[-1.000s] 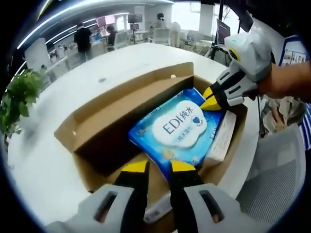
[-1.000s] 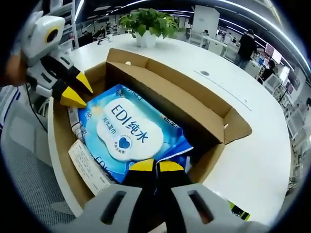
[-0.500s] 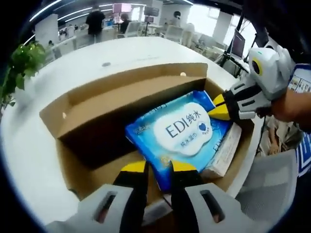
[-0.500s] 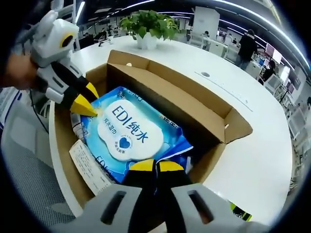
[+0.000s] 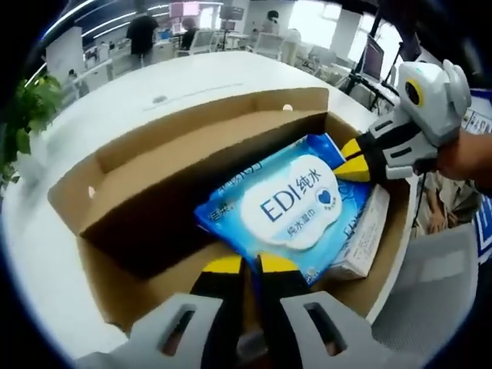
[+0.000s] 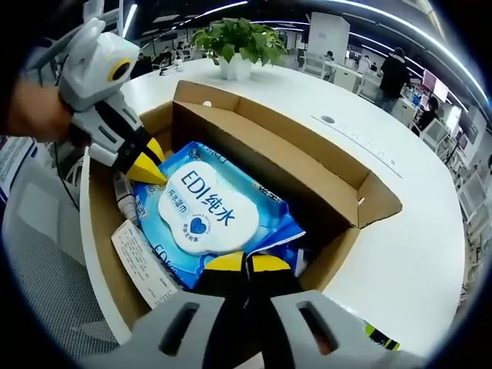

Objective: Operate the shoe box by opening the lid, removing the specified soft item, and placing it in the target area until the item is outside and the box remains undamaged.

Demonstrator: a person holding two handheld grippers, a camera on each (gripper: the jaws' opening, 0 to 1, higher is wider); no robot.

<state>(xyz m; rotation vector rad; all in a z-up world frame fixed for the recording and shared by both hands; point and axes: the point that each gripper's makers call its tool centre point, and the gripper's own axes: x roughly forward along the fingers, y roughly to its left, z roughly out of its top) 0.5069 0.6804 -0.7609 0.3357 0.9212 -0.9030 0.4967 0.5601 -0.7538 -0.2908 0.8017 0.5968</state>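
Pinching opposite ends of the blue plastic wet-wipe pack with a white "EDI" label (image 5: 290,207), both grippers reach into the open brown cardboard shoe box (image 5: 184,154); the left gripper (image 5: 242,264) has its yellow-tipped jaws nearly together on the pack's near edge, and the right gripper (image 6: 247,263) is clamped the same way on the opposite end. The pack lies inside the box, just ahead of each gripper's tips, partly over a white paper carton (image 5: 361,242); beyond the box stretches a round white table (image 6: 400,254), with a green potted plant (image 6: 234,42) far ahead of the right gripper
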